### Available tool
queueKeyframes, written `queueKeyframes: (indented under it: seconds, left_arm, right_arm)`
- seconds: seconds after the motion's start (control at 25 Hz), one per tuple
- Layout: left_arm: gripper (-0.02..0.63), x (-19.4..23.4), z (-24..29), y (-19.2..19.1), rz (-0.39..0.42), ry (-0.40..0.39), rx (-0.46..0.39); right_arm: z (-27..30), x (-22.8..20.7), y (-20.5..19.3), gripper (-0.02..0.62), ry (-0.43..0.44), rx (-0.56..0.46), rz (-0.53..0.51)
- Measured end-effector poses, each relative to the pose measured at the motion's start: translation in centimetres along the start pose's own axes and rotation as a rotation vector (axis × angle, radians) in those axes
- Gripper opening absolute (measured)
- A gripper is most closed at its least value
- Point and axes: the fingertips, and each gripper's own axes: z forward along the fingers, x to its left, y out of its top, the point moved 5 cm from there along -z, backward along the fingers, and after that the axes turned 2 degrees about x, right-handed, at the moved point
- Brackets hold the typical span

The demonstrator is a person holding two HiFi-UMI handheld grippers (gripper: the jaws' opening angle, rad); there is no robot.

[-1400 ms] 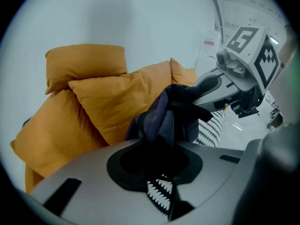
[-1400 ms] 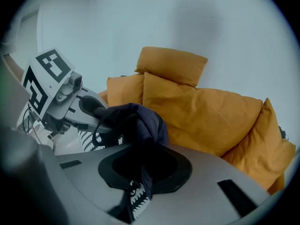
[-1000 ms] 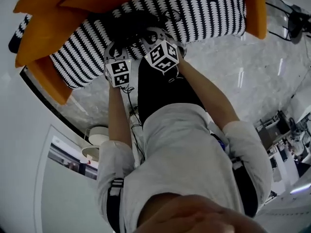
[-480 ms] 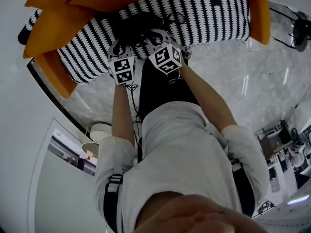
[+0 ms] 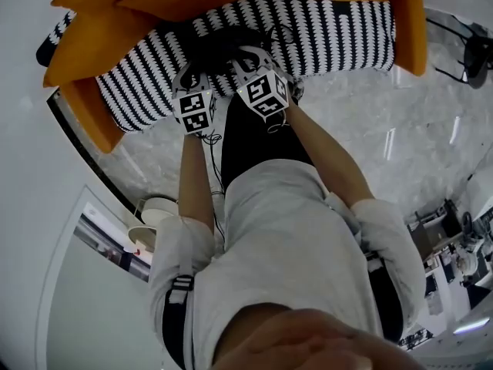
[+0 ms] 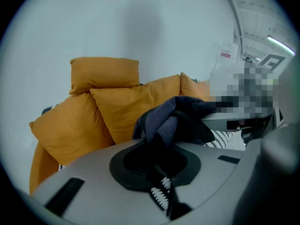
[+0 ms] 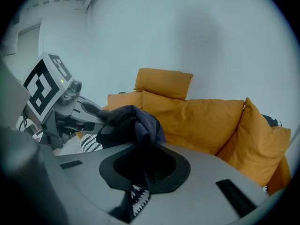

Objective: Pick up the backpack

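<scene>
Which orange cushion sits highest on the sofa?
The small cushion perched on top, against the wall; the other cushions lean lower, below and beside it.

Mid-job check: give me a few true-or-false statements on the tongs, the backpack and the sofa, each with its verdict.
1. The left tongs are shut on the backpack. True.
2. The right tongs stand open and empty. False: they are also shut on the backpack's dark fabric.
3. The sofa cushions are blue. False: they are orange.
4. The seat cover has a black-and-white pattern. True.
</scene>
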Motion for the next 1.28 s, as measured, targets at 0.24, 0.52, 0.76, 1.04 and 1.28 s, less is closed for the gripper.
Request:
queueKeyframes:
  seconds: [0.24, 0.52, 0.76, 1.04, 1.28]
  left_arm:
    - [0.049, -1.1, -1.3, 1.6, 0.001, 0.002, -0.029]
    - [0.049, -2.9, -2.0, 3.4, 0.012, -0.006, -0.059]
    - [0.049, -5.1, -3.8, 5.0, 0.007, -0.009, -0.087]
    - [0.049, -7.8, -6.2, 7.9, 0.015, 0.011, -0.134]
    - [0.049, -10.2, -8.3, 10.1, 0.012, 0.030, -0.197]
  right_arm:
    - [-2.0, -0.5, 0.8, 0.063, -0.018, -0.034, 0.004]
    - [-4.4, -1.7, 1.3, 0.063, -0.049, -0.065, 0.015]
    - [-7.7, -2.4, 1.9, 0.063, -0.071, -0.093, 0.017]
    - [-11.8, -3.7, 3.1, 0.063, -0.105, -0.148, 0.036]
    - [-15.4, -4.8, 3.9, 0.063, -0.142, -0.203, 0.010]
